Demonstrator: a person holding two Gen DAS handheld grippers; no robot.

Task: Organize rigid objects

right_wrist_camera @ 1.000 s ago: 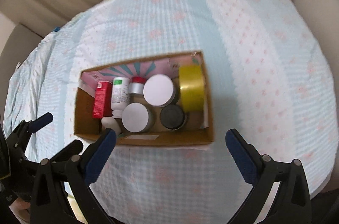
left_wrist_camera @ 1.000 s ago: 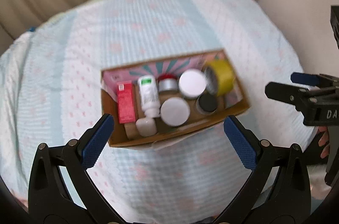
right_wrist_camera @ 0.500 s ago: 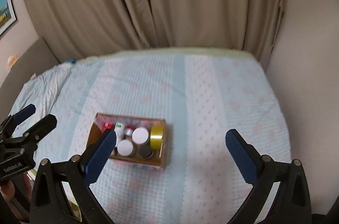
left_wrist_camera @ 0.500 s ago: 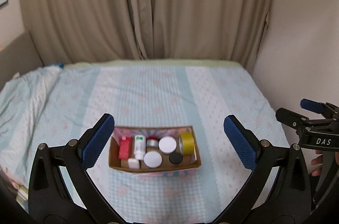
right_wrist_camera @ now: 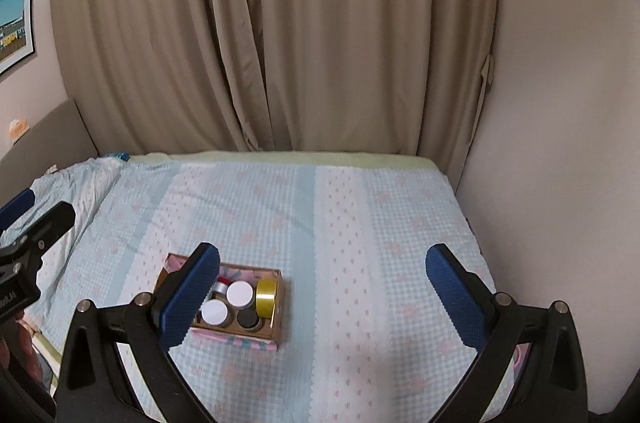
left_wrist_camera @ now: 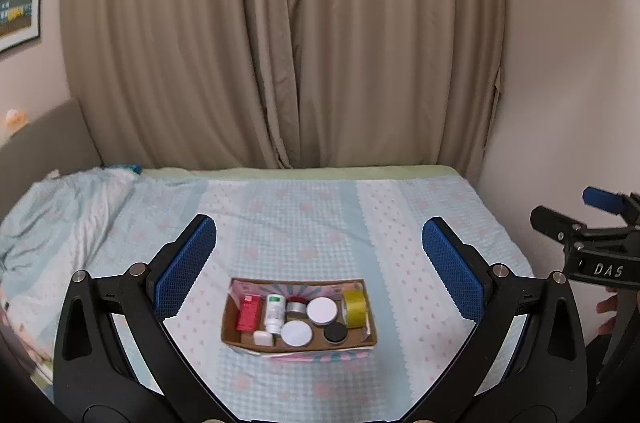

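Note:
A cardboard box [left_wrist_camera: 228, 319] lies on the bed, also in the right wrist view [right_wrist_camera: 278, 307]. It holds a red carton [left_wrist_camera: 248, 311], a white bottle [left_wrist_camera: 274, 312], two white-lidded jars [left_wrist_camera: 322, 310], a black-lidded jar [left_wrist_camera: 335, 333], a small silver tin [left_wrist_camera: 296, 307] and a yellow tape roll [left_wrist_camera: 354, 307]. My left gripper [left_wrist_camera: 319, 269] is open and empty, well back from the box. My right gripper [right_wrist_camera: 322, 287] is open and empty, back and to the box's right; its left finger hides the box's left part.
The bed [left_wrist_camera: 320, 215] has a pale blue checked cover with pink dots. Beige curtains [left_wrist_camera: 280, 43] hang behind it. A wall [right_wrist_camera: 560, 143] borders the right side, a grey headboard [left_wrist_camera: 44, 139] the left. Rumpled bedding [left_wrist_camera: 60, 207] lies at far left.
Both grippers have pulled up and far back from the box, from looking down into it to looking across the whole bed. Both stayed open and empty.

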